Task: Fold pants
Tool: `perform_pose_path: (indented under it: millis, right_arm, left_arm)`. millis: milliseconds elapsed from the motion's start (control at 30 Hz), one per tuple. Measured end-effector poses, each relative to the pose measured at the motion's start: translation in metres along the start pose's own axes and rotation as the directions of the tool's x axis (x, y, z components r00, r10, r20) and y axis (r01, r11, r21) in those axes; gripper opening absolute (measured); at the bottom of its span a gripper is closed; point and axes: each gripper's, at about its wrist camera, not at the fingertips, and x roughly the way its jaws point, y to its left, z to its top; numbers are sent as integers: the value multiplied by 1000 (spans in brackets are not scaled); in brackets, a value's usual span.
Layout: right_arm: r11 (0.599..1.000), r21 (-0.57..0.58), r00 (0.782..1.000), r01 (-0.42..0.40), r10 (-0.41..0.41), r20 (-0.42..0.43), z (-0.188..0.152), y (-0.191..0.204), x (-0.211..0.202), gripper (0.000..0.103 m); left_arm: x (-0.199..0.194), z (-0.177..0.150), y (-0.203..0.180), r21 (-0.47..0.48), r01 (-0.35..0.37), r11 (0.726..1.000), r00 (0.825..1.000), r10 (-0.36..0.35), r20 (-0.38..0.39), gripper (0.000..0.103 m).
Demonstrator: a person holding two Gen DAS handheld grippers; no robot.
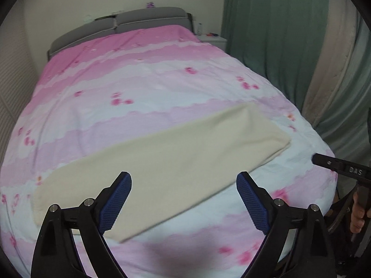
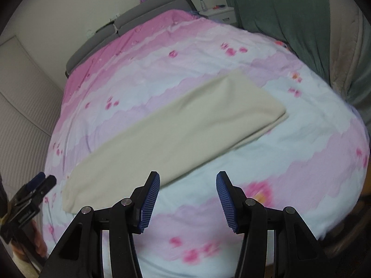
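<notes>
Lying flat across mid-frame in both views, cream pants [image 1: 162,159] sit folded into a long strip on the pink floral bedspread [image 1: 143,78], running lower left to upper right. Left gripper [image 1: 184,185] spread wide, nothing between its jaws. Right gripper [image 2: 187,183] parted, empty, above the bedspread near the strip's lower edge.
</notes>
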Motion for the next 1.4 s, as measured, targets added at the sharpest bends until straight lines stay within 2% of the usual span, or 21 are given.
perform_pose_path:
  millis: [133,300,433,500,533,567,700,800,1000,1033,1100,1133,1167,1300,1367,1400]
  right_arm:
    - [1000,5,1000,0,0,-7,31,-57,7,52]
    - [994,106,999,7,-4,-36,64,-126,37,52]
    - [969,249,998,-13,28,-58,80,-173,74,53]
    - [957,291,997,1,24,-80,85,-189,95,61]
    - [951,310,996,-3,31,-85,87,-196,105,69]
    - [946,325,995,-5,35,-88,89,-203,116,70]
    - [914,405,990,0,57,-130,93,-226,159,70]
    - [879,477,986,-8,86,-143,93,-241,190,70]
    - [857,514,980,21,84,-179,94,-254,232,71]
    - [858,513,979,25,82,-184,93,-254,236,69]
    - [871,489,979,47,56,-195,93,-252,240,55]
    - [882,465,979,72,27,-203,93,-250,240,31]
    - [888,455,979,74,21,-202,93,-250,239,24]
    - [851,525,985,9,83,-151,98,-264,217,14]
    - [859,511,993,-32,85,-81,108,-260,188,12]
    - [869,494,994,-33,79,-73,111,-257,182,12]
  left_arm:
    - [28,20,-69,40,-3,999,999,4,-41,93]
    - [65,42,-126,96,6,995,996,3,-92,93]
    - [102,57,-155,134,-11,991,991,28,-129,93]
    - [121,63,-161,126,-11,992,987,31,-161,93]
    - [129,65,-164,118,-10,993,983,32,-180,93]
    - [136,67,-165,110,-9,994,979,31,-199,93]
    - [151,67,-165,94,3,996,967,22,-254,93]
    - [161,64,-163,101,-21,995,958,49,-282,93]
    - [171,60,-155,93,-40,995,945,68,-320,93]
    - [172,61,-154,88,-42,995,944,68,-323,93]
    - [175,62,-152,80,-41,996,943,65,-327,93]
    - [175,63,-152,78,-41,996,943,65,-328,93]
    - [176,63,-152,79,-42,996,943,66,-328,93]
    - [176,68,-147,71,-56,996,945,76,-317,93]
    - [176,71,-143,68,-57,996,947,75,-311,93]
    - [179,74,-141,75,-60,995,948,80,-309,93]
